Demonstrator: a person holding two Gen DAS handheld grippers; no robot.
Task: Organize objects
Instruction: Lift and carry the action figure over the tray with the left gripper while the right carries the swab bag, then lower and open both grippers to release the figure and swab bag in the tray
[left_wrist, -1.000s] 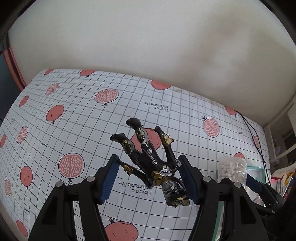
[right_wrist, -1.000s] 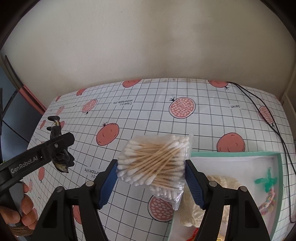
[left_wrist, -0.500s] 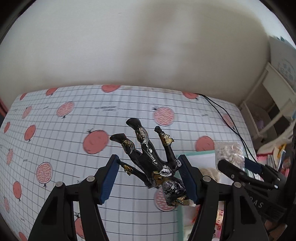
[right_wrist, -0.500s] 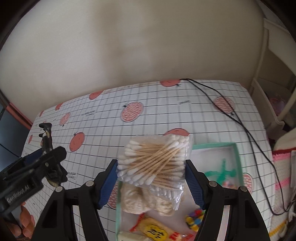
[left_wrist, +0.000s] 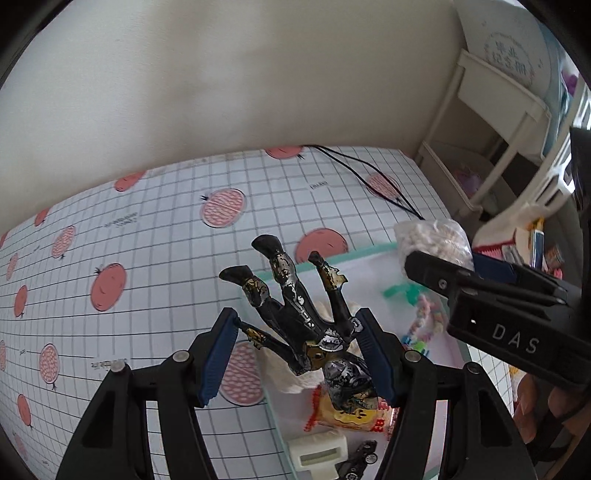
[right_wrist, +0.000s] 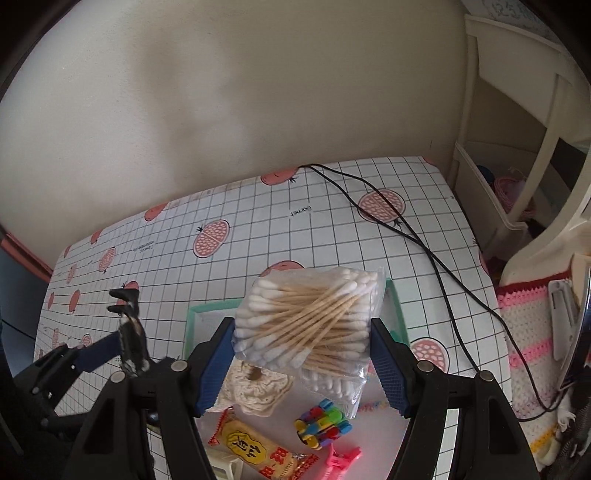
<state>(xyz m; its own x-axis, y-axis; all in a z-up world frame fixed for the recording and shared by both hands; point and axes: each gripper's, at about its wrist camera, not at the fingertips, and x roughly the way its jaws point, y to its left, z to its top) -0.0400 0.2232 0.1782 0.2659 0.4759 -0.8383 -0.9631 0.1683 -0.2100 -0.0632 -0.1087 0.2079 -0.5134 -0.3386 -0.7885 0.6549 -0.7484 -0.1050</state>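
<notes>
A white tablecloth (right_wrist: 332, 229) with a black grid and pink fruit prints covered the table. A black cable (right_wrist: 424, 243) lay across it. Behind stood a plain cream wall (right_wrist: 258, 92), and a white shelf unit (right_wrist: 517, 147) stood at the right.

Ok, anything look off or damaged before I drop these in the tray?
The figurine in the left claw hangs head-down, legs up, and its paint looks chipped and worn. The swab bag in the right claw sits tilted but looks sealed. A black cable trails across the table beside the tray. Nothing spilled.
</notes>
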